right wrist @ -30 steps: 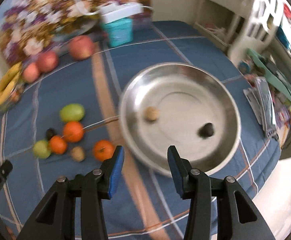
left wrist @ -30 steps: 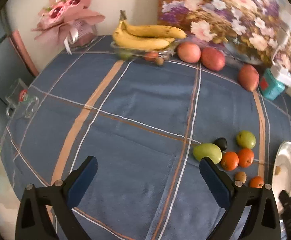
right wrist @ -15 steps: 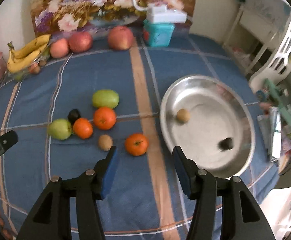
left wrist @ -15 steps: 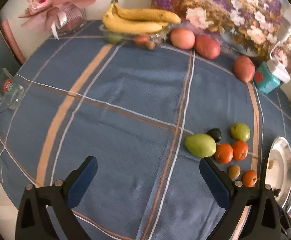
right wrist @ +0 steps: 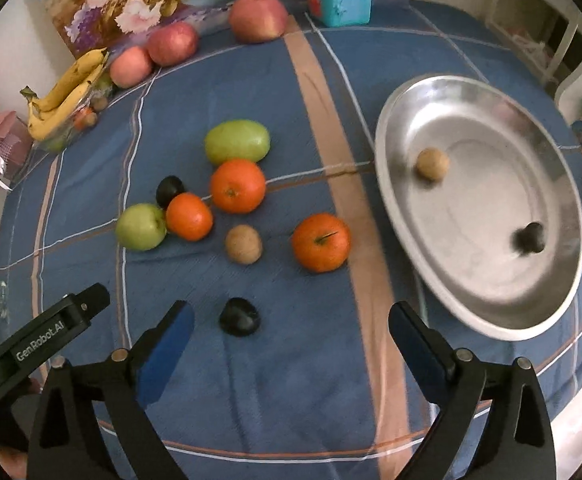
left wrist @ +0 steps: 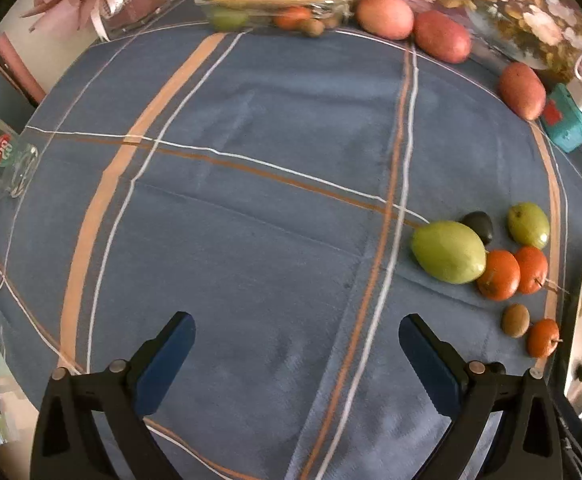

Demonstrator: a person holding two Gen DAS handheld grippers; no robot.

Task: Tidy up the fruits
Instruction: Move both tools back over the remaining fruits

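The right hand-held gripper (right wrist: pixel 289 330) hangs spread wide above the blue-checked surface (right wrist: pixel 299 392), pinching nothing; a dark plum (right wrist: pixel 239 316) lies between its fingers, nearer the left one; beyond it sit 3 oranges (right wrist: pixel 321 242), a kiwi (right wrist: pixel 244 244), a green apple (right wrist: pixel 141 226) and a green mango (right wrist: pixel 237 141); the steel dish (right wrist: pixel 487 304) to the right holds 2 small fruits; the left hand-held gripper (left wrist: pixel 297 342) is also spread, over bare cloth.
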